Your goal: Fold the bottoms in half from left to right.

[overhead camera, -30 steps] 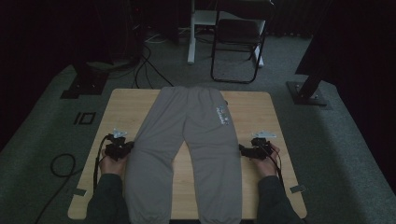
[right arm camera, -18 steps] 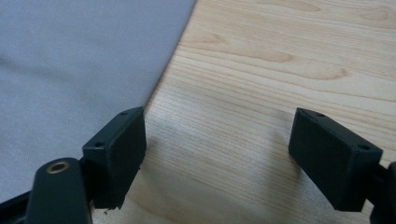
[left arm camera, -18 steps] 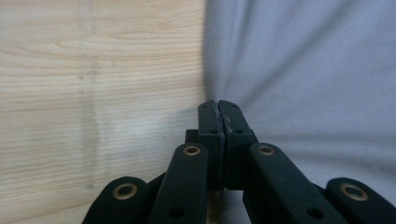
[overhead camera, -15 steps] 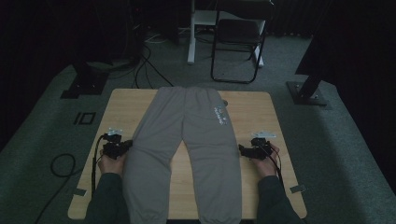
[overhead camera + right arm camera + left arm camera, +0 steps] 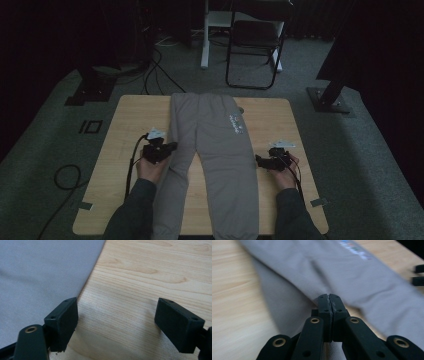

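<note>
Grey sweatpants (image 5: 215, 135) lie flat along the wooden table (image 5: 130, 115), waistband at the far end. My left gripper (image 5: 171, 147) is shut on the outer edge of the left trouser leg and holds that edge lifted and drawn inward. In the left gripper view its jaws (image 5: 329, 298) meet, with grey fabric (image 5: 294, 272) pinched at the tips. My right gripper (image 5: 260, 161) rests open beside the right leg's outer edge. Seen from the right gripper view, its gripper (image 5: 116, 320) has bare table (image 5: 150, 277) between its jaws, with the cloth (image 5: 37, 277) touching the left one.
A folding chair (image 5: 255, 40) and a white table leg (image 5: 205, 35) stand beyond the table's far edge. Black stand bases (image 5: 92, 92) (image 5: 330, 100) sit on the carpet at both far corners. A cable (image 5: 65, 177) loops on the floor at the left.
My left gripper has moved right toward the table's middle and risen, pulling the left leg's outer edge inward. The right gripper has stayed put.
</note>
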A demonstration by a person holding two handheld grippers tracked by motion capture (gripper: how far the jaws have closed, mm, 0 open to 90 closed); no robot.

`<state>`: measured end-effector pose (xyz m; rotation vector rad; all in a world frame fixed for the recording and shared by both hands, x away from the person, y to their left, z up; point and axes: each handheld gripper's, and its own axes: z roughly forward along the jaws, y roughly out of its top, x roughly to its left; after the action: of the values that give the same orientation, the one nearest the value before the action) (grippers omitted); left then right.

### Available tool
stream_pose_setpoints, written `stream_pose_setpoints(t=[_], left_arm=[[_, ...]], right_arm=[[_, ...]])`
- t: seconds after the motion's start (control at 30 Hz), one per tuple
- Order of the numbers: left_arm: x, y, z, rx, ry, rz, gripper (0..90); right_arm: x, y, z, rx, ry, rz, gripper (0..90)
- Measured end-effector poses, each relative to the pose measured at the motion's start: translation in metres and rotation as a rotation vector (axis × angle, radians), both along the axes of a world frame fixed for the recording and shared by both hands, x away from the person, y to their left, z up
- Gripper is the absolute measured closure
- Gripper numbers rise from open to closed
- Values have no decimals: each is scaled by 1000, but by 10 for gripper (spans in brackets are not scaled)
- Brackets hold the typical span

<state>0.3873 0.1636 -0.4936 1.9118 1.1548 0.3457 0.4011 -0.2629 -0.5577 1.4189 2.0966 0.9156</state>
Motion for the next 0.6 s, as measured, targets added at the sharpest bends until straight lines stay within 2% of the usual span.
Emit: stream_pose_setpoints(t=[0.1, 0.13, 0.17, 0.2, 0.3, 0.33, 0.37, 0.5, 0.6], left_arm=[[5, -28, 5, 9, -4, -53, 888], [5, -28, 5, 9, -4, -53, 888], [10, -49, 8, 15, 0, -91, 888], [11, -58, 10, 15, -1, -106, 888], [16, -83, 17, 4, -7, -134, 888], [16, -83, 17, 4, -7, -134, 888], [20, -98, 21, -28, -4, -156, 888], [24, -128, 26, -81, -11, -179, 889], [26, -155, 17, -133, -1, -220, 888]], right_arm=[[0, 0, 0, 1, 0, 0, 193], [0, 0, 0, 1, 0, 0, 193], [0, 0, 0, 0, 0, 0, 193], [0, 0, 0, 0, 1, 0, 193], [0, 0, 0, 1, 1, -1, 194], [0, 0, 0, 1, 1, -1, 194], [0, 0, 0, 1, 1, 0, 194], [0, 0, 0, 1, 0, 2, 193], [0, 0, 0, 2, 1, 2, 193]])
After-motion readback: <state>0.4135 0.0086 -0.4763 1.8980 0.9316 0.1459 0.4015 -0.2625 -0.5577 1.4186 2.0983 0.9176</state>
